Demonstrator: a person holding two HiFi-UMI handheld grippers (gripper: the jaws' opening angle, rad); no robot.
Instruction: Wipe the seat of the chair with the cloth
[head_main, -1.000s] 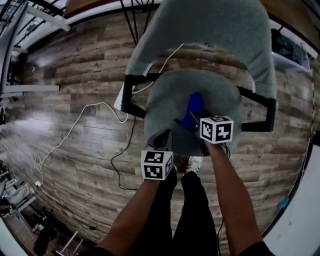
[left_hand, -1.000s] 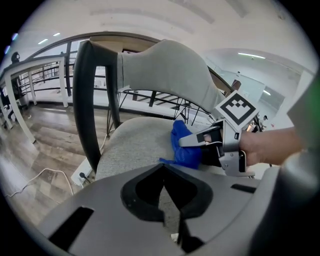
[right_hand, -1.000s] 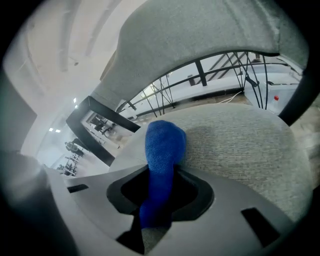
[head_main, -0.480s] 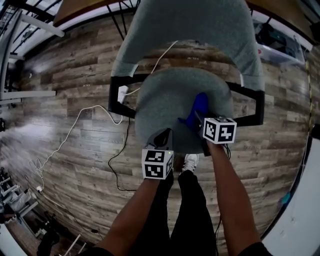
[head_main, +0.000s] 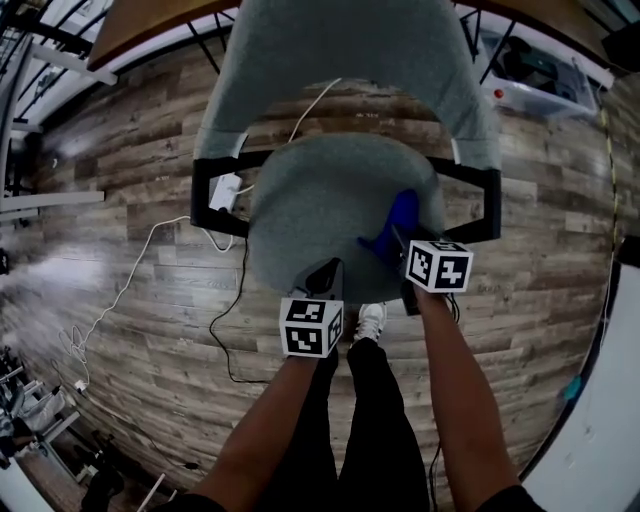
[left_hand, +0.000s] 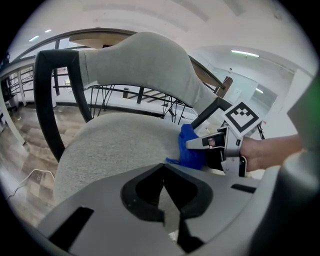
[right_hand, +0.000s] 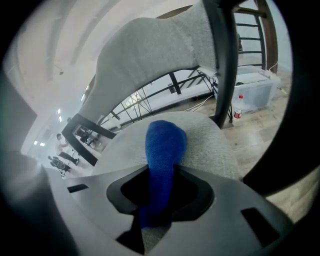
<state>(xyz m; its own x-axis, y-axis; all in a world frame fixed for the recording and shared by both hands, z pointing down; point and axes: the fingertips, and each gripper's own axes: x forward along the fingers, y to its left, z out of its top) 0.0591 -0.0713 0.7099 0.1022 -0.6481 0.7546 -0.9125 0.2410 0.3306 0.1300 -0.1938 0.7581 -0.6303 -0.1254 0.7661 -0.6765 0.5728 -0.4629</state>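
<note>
The grey upholstered chair fills the upper half of the head view. Over the last second its round seat has slid leftward in that view while both grippers kept nearly the same places. The blue cloth, which lay over the middle of the seat a second ago, therefore now sits on the seat's right side, close to the black armrest. That reads as a wiping stroke carried across toward the right edge, with the left and rear parts of the seat probably still to be covered. The cloth is bunched into a rounded, nubbly wad that presses on the fabric. The right gripper is clamped on its narrow lower end. The left gripper has its jaws together on nothing, tips at the seat's front edge
</note>
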